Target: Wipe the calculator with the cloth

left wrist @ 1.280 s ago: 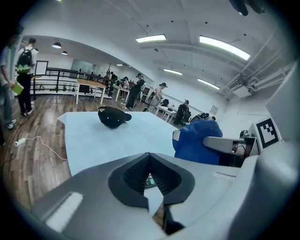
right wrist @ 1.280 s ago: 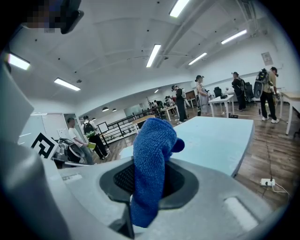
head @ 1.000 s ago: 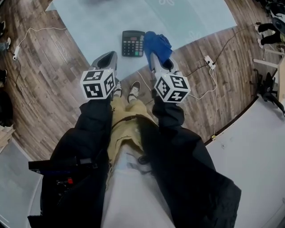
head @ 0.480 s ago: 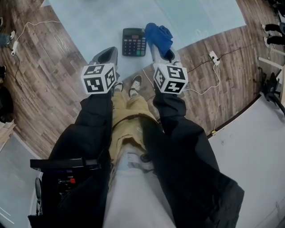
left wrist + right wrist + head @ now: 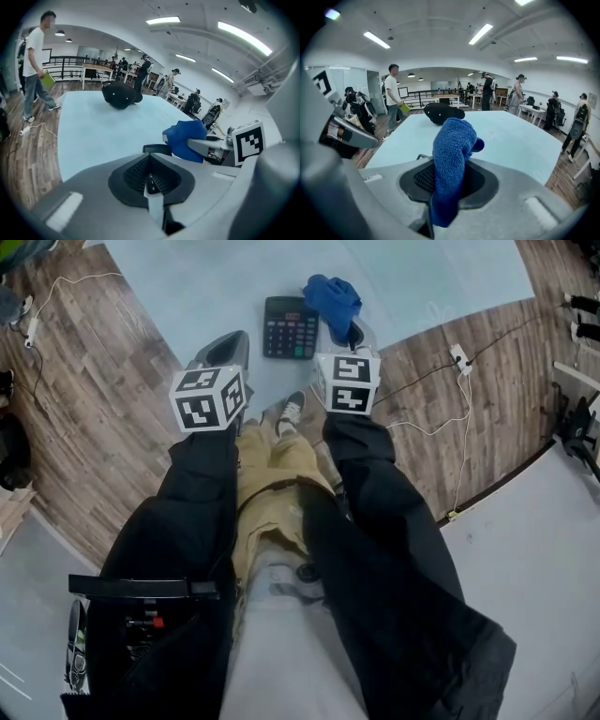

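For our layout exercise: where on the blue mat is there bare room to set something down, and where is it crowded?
Bare: the mat left of the calculator, out to the mat's edge, and the stretch beyond it toward the black bundle. Crowded: the calculator's right side, where the right claw holds the blue cloth.

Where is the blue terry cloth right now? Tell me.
The blue terry cloth is clamped in the right gripper's jaws; in the head view it sits just right of the black desk calculator, over the pale blue tabletop.
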Available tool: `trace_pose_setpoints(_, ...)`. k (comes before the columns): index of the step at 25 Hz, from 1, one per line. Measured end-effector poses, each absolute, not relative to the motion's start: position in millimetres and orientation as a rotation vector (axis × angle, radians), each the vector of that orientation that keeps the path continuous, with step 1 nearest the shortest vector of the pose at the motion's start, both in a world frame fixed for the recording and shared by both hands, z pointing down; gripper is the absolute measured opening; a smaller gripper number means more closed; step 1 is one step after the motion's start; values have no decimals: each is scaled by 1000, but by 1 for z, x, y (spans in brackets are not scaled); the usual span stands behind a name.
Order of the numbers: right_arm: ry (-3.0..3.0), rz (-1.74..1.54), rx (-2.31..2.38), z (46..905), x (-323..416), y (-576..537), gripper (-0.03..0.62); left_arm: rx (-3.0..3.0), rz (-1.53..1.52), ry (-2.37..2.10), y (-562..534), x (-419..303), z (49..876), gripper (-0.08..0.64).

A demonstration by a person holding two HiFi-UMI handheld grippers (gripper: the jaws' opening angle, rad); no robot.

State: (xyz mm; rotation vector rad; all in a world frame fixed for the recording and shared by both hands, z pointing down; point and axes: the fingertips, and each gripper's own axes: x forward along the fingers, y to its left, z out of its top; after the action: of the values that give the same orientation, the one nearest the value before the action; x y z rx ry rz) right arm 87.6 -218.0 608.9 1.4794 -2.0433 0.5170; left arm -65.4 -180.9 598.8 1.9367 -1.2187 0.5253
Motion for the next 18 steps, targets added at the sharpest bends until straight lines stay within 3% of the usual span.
trace_pose_setpoints(18, -2059, 550, 1157, 670, 18, -184, 95, 1876, 526, -1239, -172, -85, 615, 0)
